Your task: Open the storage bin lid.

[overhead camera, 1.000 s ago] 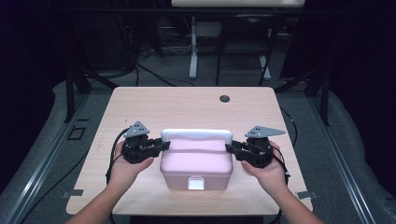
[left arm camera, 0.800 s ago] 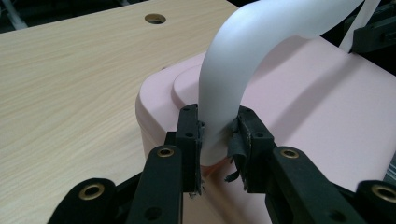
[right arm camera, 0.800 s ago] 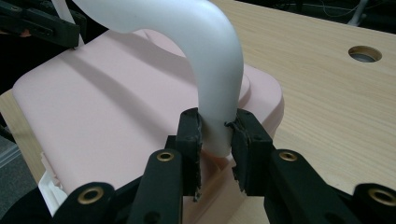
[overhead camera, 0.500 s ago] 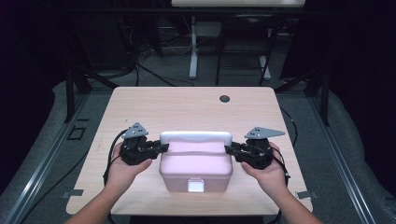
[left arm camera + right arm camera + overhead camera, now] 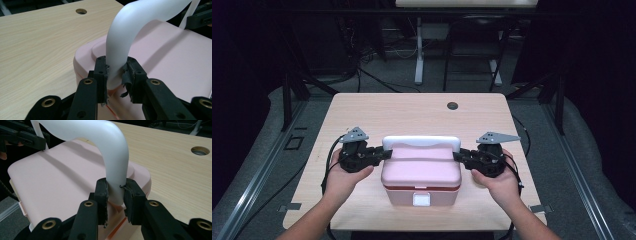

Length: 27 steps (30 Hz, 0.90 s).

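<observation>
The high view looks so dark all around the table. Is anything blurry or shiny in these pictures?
In the high view, light falls on the wooden table while the room around it is dim. In the left gripper view the white handle is bright and soft-edged, casting a shadow across the pink box lid. In the right gripper view the table's far edge blurs; the black jaws look sharp.

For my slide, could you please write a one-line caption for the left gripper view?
Left claw shut on one end of the white handle of a pink box on a wooden table.
</observation>
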Available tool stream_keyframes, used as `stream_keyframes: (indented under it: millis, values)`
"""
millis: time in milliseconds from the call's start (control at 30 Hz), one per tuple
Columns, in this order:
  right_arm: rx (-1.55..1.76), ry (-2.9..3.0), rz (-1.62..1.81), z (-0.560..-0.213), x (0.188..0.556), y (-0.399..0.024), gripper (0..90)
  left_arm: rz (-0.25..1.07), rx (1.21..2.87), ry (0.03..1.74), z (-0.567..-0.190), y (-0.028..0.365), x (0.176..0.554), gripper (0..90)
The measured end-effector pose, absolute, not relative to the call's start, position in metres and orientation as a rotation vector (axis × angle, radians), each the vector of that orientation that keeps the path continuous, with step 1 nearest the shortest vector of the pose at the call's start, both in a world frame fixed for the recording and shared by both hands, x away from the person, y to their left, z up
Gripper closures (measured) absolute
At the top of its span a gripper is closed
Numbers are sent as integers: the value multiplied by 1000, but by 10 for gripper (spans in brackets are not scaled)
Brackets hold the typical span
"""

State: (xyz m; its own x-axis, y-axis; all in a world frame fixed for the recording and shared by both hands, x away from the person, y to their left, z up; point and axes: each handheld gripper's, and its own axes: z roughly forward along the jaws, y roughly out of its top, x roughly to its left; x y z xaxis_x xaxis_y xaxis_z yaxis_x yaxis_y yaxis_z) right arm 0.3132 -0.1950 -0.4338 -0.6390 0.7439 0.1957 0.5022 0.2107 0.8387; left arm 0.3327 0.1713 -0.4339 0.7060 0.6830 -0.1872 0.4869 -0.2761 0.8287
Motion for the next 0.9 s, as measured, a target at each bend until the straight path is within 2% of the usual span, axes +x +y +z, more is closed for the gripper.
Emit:
stream_keyframes:
  millis: [100, 367, 900]
  values:
    - [1194, 2243, 1401, -433, 314, -196, 737, 251, 1917, 902, -432, 173, 331, 691]
    - [1207, 2241, 1412, -433, 314, -197, 737, 262, 1923, 886, -426, 184, 321, 685]
    - [1230, 2228, 1437, -426, 318, -198, 737, 261, 1917, 886, -434, 209, 295, 855]
